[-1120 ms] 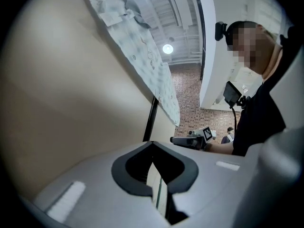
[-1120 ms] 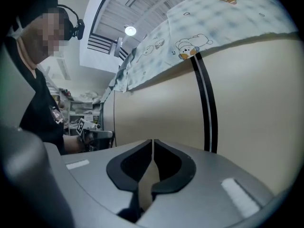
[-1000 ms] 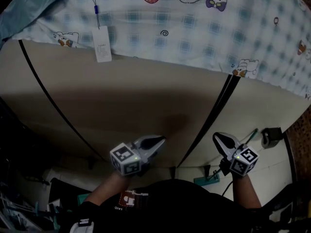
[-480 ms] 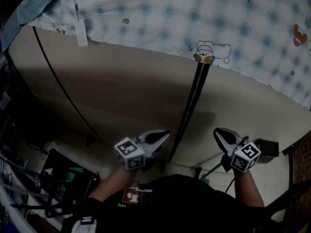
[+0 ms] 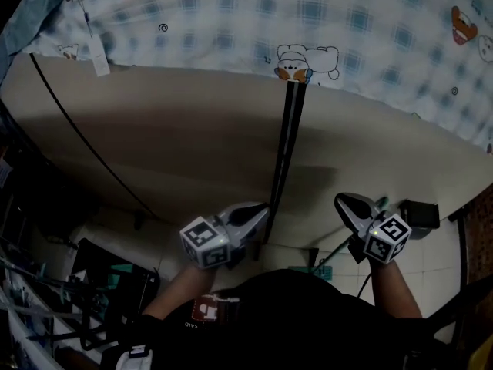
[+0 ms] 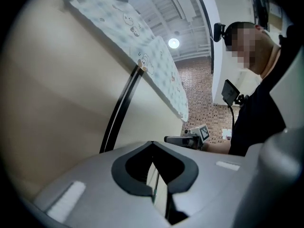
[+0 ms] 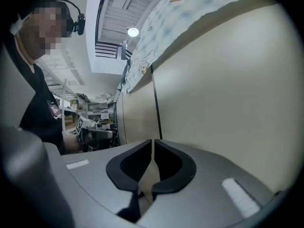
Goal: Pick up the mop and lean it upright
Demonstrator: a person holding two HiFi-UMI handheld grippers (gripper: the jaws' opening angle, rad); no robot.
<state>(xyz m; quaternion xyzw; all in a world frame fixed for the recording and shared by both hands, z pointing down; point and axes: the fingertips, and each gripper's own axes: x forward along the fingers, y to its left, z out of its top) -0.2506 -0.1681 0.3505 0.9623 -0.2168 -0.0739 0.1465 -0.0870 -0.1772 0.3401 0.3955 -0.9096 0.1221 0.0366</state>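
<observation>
In the head view a thin green pole [image 5: 333, 253], seemingly the mop's handle, slants low over the floor under my right hand; its head is hidden. My left gripper [image 5: 260, 209] is shut and empty, its tip beside the lower end of a black strip [image 5: 283, 153] on the beige panel. To the right, my right gripper [image 5: 343, 201] is also shut with nothing in it, just above the pole and apart from it. Each gripper view shows the other gripper: the right gripper [image 6: 183, 139] and the left gripper [image 7: 95, 134], both facing the beige panel.
A blue checked sheet [image 5: 323, 21] with cartoon animals covers the top of the beige panel [image 5: 177, 145]. A black box [image 5: 420, 213] sits on the pale tiled floor by the right gripper. Dark racks and clutter [image 5: 46, 299] fill the lower left.
Both grippers have travelled rightward along the panel: the black strip has slid from right of the left gripper to right at its tip. Both stay shut and empty.
</observation>
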